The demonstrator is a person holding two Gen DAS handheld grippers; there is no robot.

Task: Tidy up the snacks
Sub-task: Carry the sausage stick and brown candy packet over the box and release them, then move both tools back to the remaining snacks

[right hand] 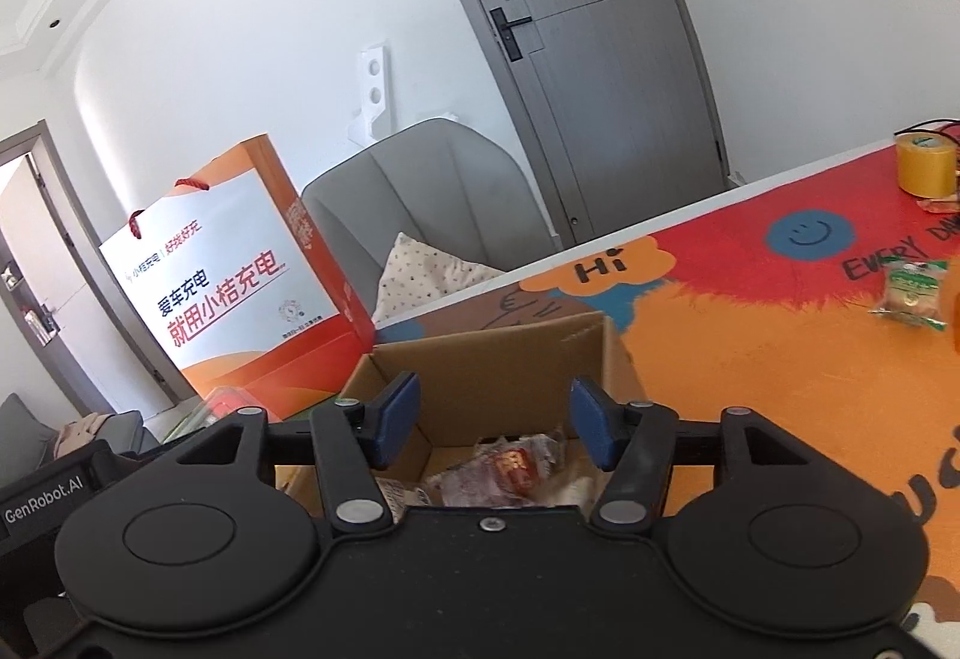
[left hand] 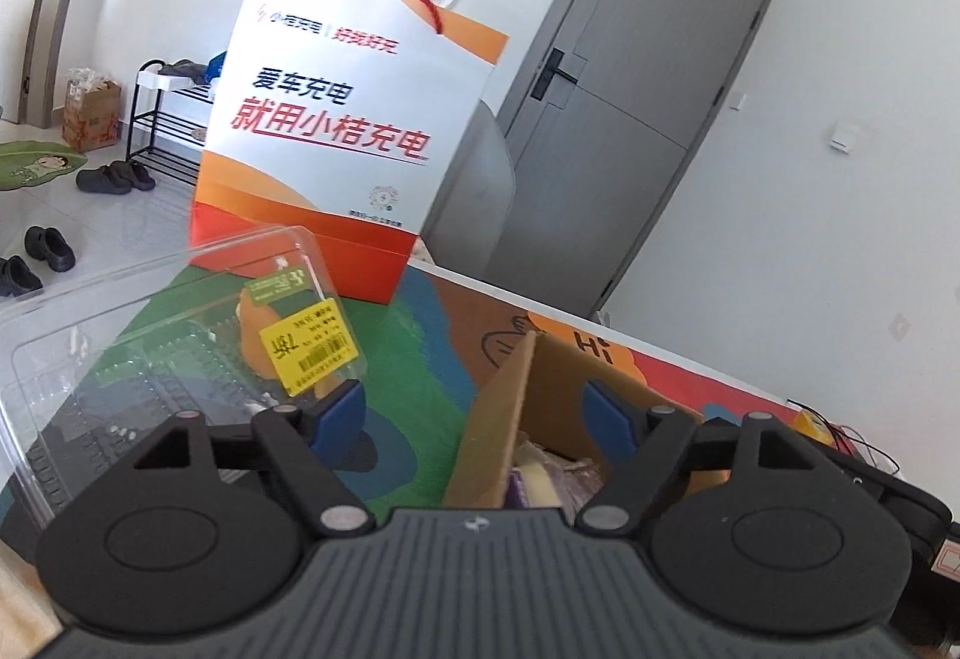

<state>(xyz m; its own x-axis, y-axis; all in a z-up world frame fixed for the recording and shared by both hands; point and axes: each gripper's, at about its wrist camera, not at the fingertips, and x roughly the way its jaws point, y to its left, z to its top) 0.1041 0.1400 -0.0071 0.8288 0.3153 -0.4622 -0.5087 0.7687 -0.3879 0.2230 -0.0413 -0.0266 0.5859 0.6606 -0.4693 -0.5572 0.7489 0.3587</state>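
Jaws apart; carton flap (left hand: pixel 498 419) between.

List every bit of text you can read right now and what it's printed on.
"爱车充电 就用小桔充电": paper gift bag.
"小桔充电 好找好充": the bag's top line.
"Hi", "EVERY": table mat.
"GenRobot.AI": black device at lower left.
Yellow sticker on clear plastic box: too blurred.
Green-labelled snack packet: too small.

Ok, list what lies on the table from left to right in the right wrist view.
Paper bag → cardboard box → wrapped snack. The tape roll stands farther back, above that snack, so its place in the order is unclear.
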